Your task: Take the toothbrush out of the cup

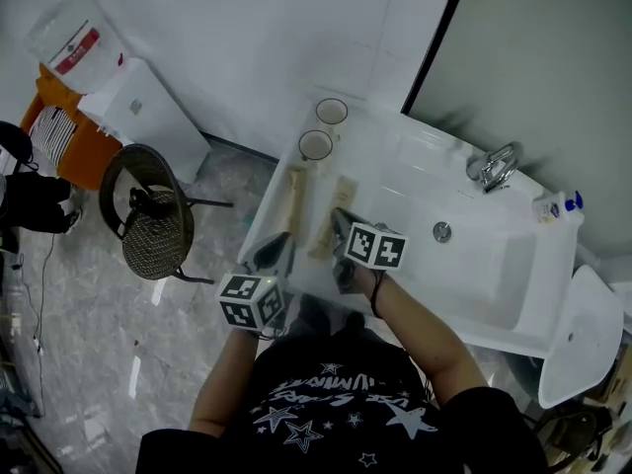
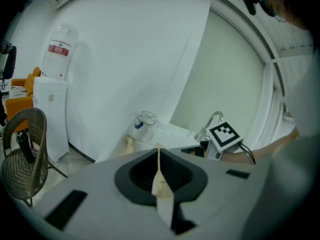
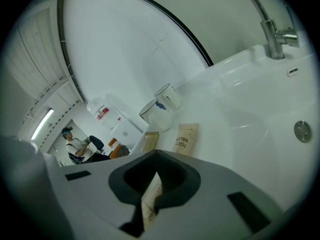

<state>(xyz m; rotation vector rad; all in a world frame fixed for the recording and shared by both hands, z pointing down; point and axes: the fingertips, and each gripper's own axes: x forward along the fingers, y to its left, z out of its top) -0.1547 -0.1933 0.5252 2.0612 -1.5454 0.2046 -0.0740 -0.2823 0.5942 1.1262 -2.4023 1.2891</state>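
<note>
Two white cups, the nearer (image 1: pixel 315 145) and the farther (image 1: pixel 331 112), stand at the back left of the white sink counter (image 1: pixel 385 156). No toothbrush shows in either. The cup with a blue mark (image 3: pixel 152 115) stands in front of the other cup (image 3: pixel 168 96). Two tan toothbrush packets lie flat on the counter, one at the left edge (image 1: pixel 293 200) and one beside it (image 1: pixel 339 200), the latter printed (image 3: pixel 186 137). My left gripper (image 1: pixel 280 241) (image 2: pixel 159 159) hovers at the counter's front edge, jaws shut. My right gripper (image 1: pixel 339 221) (image 3: pixel 152 185) is over the printed packet's near end, jaws shut on nothing.
The basin (image 1: pixel 474 265) with its drain (image 1: pixel 441 231) and chrome faucet (image 1: pixel 494 166) lies to the right. A small tube (image 1: pixel 558 205) lies at the far right rim. On the floor at left are a wicker chair (image 1: pixel 153 220) and a water dispenser (image 1: pixel 133 102).
</note>
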